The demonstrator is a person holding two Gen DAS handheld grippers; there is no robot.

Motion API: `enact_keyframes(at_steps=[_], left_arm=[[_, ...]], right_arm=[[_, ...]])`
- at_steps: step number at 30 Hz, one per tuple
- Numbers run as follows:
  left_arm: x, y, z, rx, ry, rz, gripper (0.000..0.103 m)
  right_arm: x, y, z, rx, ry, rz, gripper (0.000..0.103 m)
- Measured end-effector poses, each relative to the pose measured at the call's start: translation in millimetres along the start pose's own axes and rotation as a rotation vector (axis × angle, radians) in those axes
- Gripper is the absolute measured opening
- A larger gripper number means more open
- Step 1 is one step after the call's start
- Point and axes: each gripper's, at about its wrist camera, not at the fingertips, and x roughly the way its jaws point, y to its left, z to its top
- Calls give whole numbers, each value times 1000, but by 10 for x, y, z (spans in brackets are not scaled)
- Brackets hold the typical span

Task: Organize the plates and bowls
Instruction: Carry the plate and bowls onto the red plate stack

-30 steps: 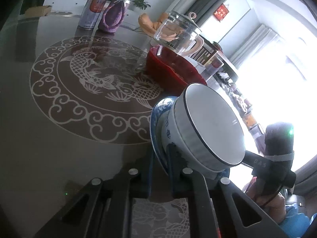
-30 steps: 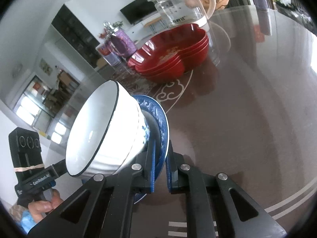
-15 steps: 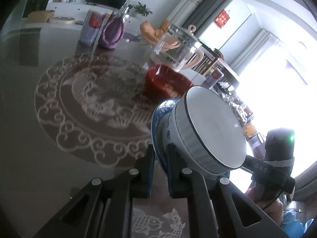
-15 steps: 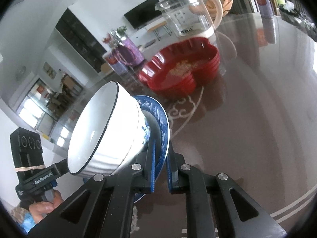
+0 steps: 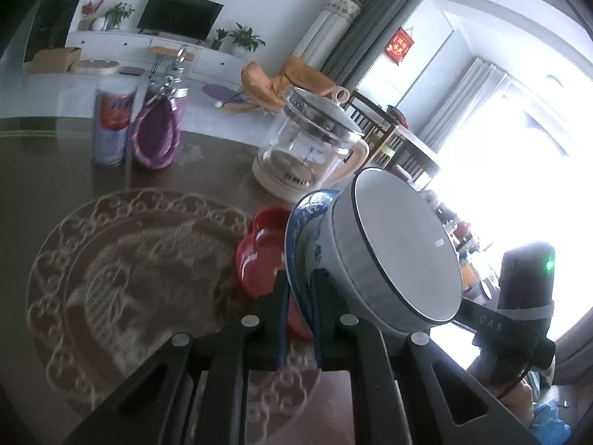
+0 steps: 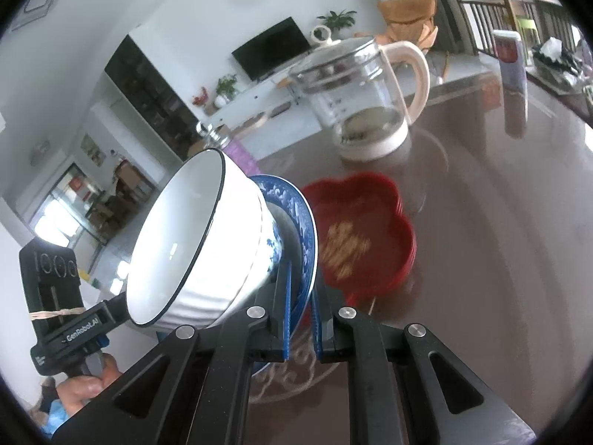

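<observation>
Two tools grip one blue-patterned plate (image 5: pixel 296 222) from opposite edges, holding it clear above a dark worktop (image 5: pixel 55 185) with a white bowl (image 5: pixel 400 252) seated on it. Seen from the left wrist, the left tool (image 5: pixel 298 289) has its narrow jaws clamped on the plate's near rim, the bowl lying just right of them. Seen from the right wrist, the right tool (image 6: pixel 301 293) pinches the plate (image 6: pixel 296 215) at its rim with blue-padded fingers (image 6: pixel 287 319), nearly shut on the thin edge, and the bowl (image 6: pixel 192 244), black-rimmed with blue markings near its foot, lies just left of them. Both views show plate and bowl tipped steeply. Below and beyond the plate, a red flower-shaped dish (image 6: pixel 367 237) sits on the worktop beside a pale scroll pattern (image 5: pixel 122 270). Farther behind the dish stands a glass kettle (image 6: pixel 363 92) with a cream handle. Left of the kettle, in the left-wrist view, stand a printed can (image 5: pixel 111 126) and a purple-wrapped bottle (image 5: pixel 159 133).
</observation>
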Motion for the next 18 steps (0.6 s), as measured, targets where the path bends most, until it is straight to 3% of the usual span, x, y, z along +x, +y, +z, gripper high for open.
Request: enact_keyframes(at_steps=[6,13,18], left_arm=[[476,103,108,-11,31,19,10],[873,225,-24,-16,112,55,10],[965,232,-104,3,124,65,10]], right_arm=[[297,-246,154,15,8,-35,11],[604,-537,154,53,52,-70,11],[651,-517,111,-40,63,-139,15]])
